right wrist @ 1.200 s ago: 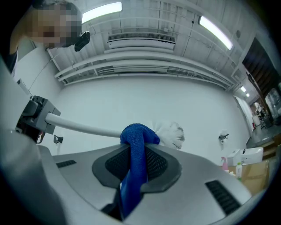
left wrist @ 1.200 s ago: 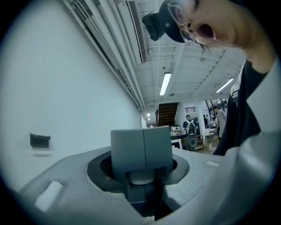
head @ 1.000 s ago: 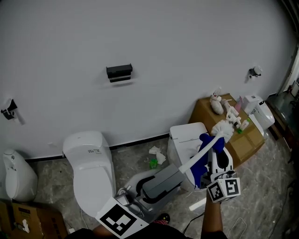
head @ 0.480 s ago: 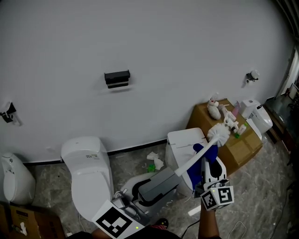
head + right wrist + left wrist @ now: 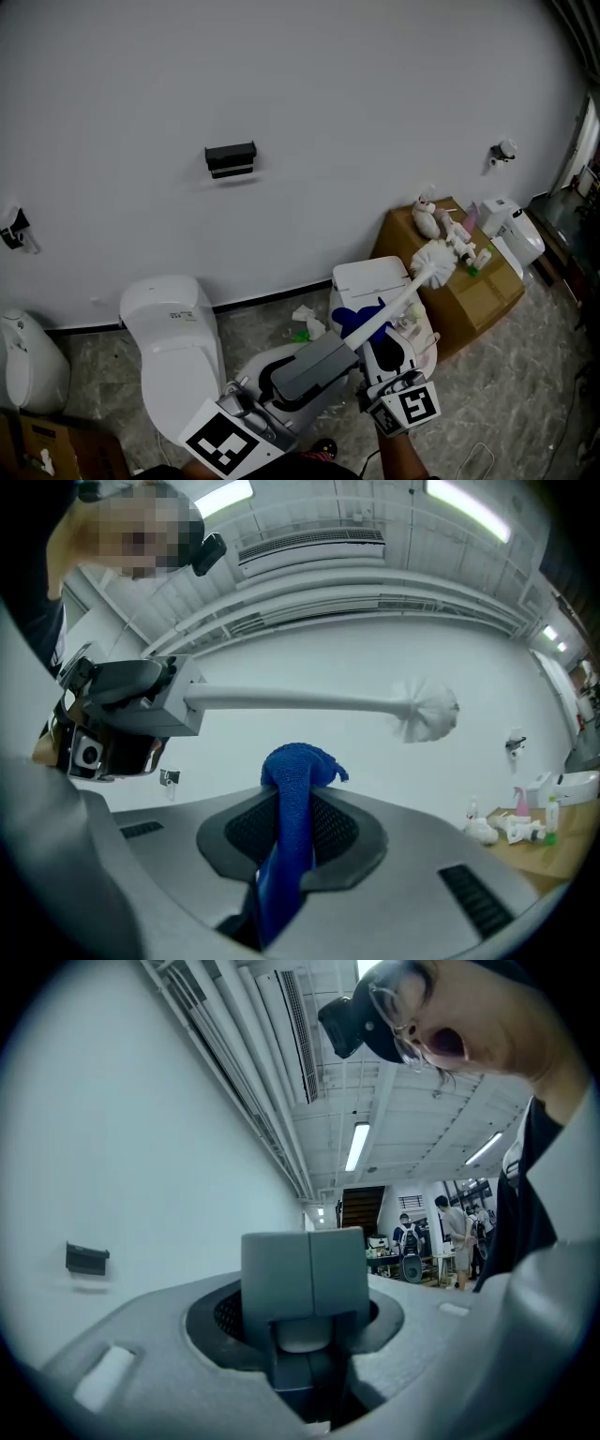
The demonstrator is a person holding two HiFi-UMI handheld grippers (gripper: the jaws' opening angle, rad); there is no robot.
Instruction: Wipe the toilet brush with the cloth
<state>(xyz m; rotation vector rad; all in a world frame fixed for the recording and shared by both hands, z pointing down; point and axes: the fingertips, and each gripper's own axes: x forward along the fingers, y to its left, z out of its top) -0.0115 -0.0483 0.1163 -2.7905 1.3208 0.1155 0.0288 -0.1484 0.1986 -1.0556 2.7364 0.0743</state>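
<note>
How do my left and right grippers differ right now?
The left gripper is shut on the grey handle block of the white toilet brush; the right gripper is shut on a bunched blue cloth. The left gripper's brush reaches far past its jaws; the right gripper's cloth is a short tuft, under the shaft with a gap between. Both are gripping.

Left gripper clamps a white toilet brush, bristles raised; right gripper holds a blue cloth just beside its handle.
</note>
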